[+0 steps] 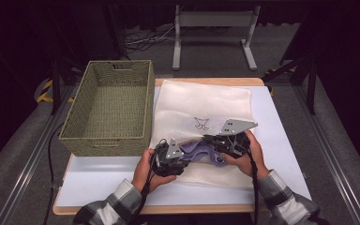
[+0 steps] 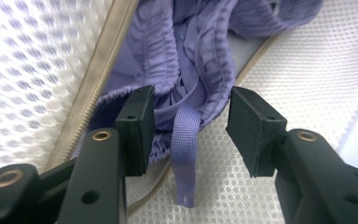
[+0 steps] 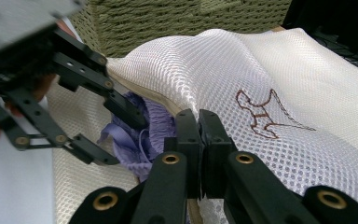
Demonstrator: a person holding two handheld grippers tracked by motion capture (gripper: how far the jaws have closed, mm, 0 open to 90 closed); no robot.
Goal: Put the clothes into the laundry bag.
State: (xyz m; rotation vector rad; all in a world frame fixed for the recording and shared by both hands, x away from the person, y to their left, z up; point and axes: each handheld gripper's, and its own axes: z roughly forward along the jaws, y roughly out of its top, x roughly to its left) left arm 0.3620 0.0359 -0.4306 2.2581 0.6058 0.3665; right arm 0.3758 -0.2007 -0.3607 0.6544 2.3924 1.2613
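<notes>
Dim studio, seen from above: a wood-edged tabletop (image 1: 206, 208) w/ a white sheet on top stands on grey carpet floor (image 1: 18, 154). Metal rails (image 1: 26, 161) run along the floor at left & right of it. Behind, a grey metal stand (image 1: 213, 21) w/ two feet sits near a tangle of cables (image 1: 143, 40). Yellow-black hazard tape (image 1: 44, 91) marks the floor at left. Black curtains & dark frames close off the back; light falls mainly on the tabletop, rest in shadow.
</notes>
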